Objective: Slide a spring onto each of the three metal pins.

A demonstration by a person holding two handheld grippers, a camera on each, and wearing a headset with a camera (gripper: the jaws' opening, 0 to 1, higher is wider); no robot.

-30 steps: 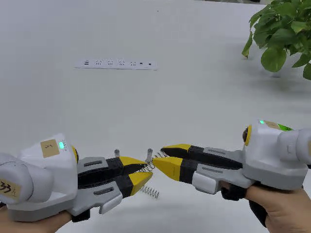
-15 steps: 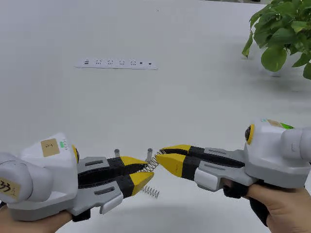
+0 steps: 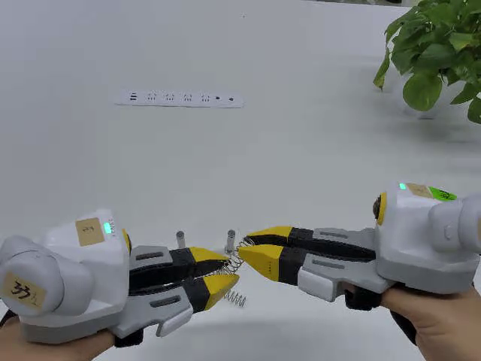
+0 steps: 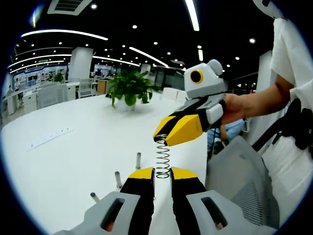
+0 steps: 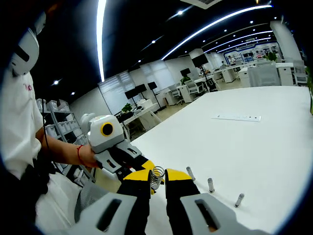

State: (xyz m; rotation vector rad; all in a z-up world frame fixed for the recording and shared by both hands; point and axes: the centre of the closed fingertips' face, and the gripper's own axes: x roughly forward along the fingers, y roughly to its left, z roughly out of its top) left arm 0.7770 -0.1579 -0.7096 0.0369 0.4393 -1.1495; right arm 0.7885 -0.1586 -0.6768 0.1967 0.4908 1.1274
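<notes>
Left hand-held gripper [image 4: 162, 171] and right hand-held gripper [image 5: 157, 172] both pinch one coiled wire spring [image 4: 162, 154], seemingly stretched.

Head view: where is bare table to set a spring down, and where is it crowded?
Bare: table between power strip and pins, and beside the plant. Crowded: the near edge, where left gripper and right gripper grip one spring beside the pins, a loose spring beneath.

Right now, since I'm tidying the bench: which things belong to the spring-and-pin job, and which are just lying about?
Job: held spring, gripped by left gripper and right gripper; loose spring; three metal pins.
Lying about: power strip; plant.
</notes>
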